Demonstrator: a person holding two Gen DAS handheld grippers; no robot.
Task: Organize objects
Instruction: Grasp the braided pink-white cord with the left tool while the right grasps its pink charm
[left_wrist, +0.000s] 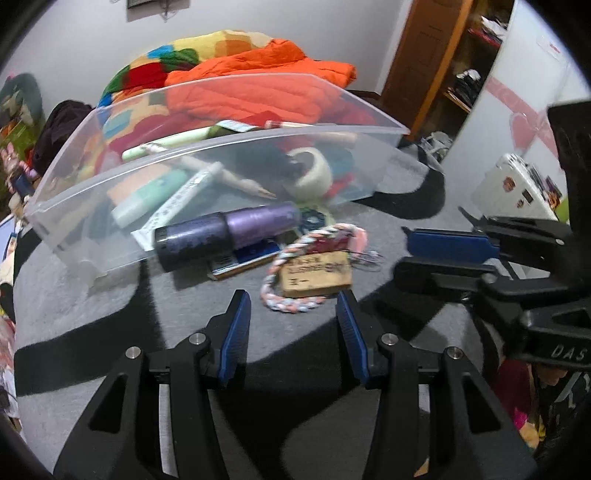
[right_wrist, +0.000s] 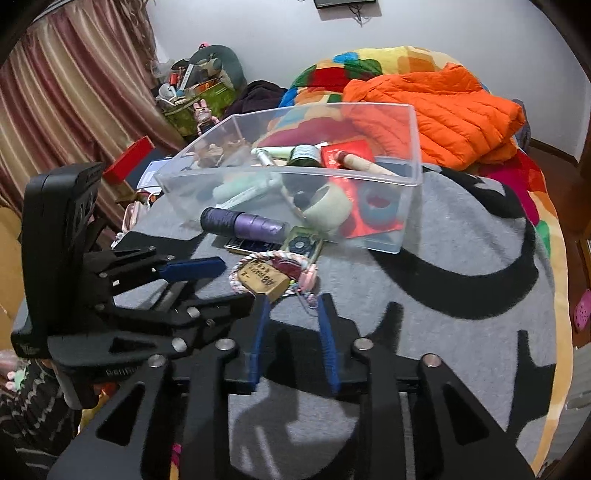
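Bedding: grey blanket (right_wrist: 443, 325) with black markings, spread as the work surface; patchwork quilt (right_wrist: 332, 70) and orange padded jacket (right_wrist: 436, 110) heaped at 12 o'clock behind it.

Container: clear plastic bin (right_wrist: 413, 147), upright on the blanket at 12 o'clock from both grippers. Contents seen through its walls: pale tape roll (right_wrist: 328, 206), pale green tube (left_wrist: 147, 199), red packet (right_wrist: 347, 155), dark green bottle (right_wrist: 304, 155), wooden stick (right_wrist: 365, 162); other items too blurred to name.

Loose items, on the blanket against the bin's near wall: purple cylinder (left_wrist: 225, 232) lying on its side; dark flat card (left_wrist: 243, 258) partly under it; small patterned card (right_wrist: 301, 243) beside it.

Loose items, nearer the grippers: braided cord loop (left_wrist: 295, 302) in pink, white and blue, with wooden tag (left_wrist: 317, 273) lying on it.

Left gripper (left_wrist: 293, 306): jaws about half apart, empty, with the cord loop and tag on the blanket just past the tips at 12 o'clock.

Right gripper (right_wrist: 291, 302): jaws narrowly apart, nothing held; left fingertip at the edge of the wooden tag, contact not certain. In the left wrist view it enters from 3 o'clock (left_wrist: 406, 251).

Background: striped curtain (right_wrist: 74, 92) at 10 o'clock, cluttered green box (right_wrist: 199, 96) at 11 o'clock.
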